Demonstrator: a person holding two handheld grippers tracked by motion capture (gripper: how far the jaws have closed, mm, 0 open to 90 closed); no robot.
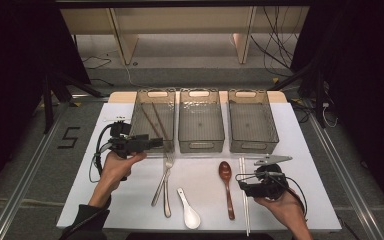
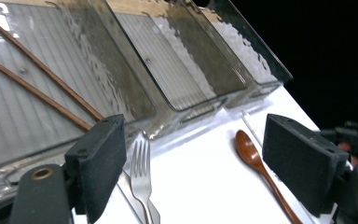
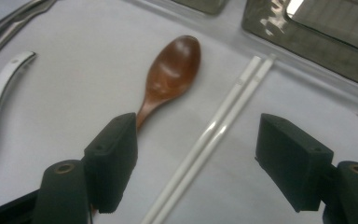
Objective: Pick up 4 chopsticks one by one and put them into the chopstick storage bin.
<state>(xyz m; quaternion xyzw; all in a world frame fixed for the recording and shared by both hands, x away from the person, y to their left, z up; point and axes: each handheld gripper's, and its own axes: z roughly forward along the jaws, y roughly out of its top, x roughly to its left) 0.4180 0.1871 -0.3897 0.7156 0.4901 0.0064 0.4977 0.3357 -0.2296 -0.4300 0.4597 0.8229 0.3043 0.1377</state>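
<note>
On the left, the left hand-held gripper hangs at the near end of the leftmost bin, jaws spread wide with nothing between them. The brown chopsticks lie inside that bin, slanting along its floor. Just below that bin on the white counter lie a fork and another steel utensil, their handles crossing. Next comes a white ceramic spoon, then the wooden spoon, its bowl pointing toward the bins. The middle bin and the right bin look bare.

Farther right, the white chopsticks lie side by side, running from near the right bin toward the counter's front edge. The right hand-held gripper sits low over them, jaws well apart and gripping nothing, the pair lying between the pads, a little nearer the left one.

To my eye, the step in hand is picking up that white pair. It should go best if the gripper is centred so both sticks sit squarely between the pads, lowered until the tips nearly meet the counter, then closed slowly so the two sticks come together rather than one rolling free. Thin and glossy, they could slip, so a grip near mid-length would keep them from tipping.
</note>
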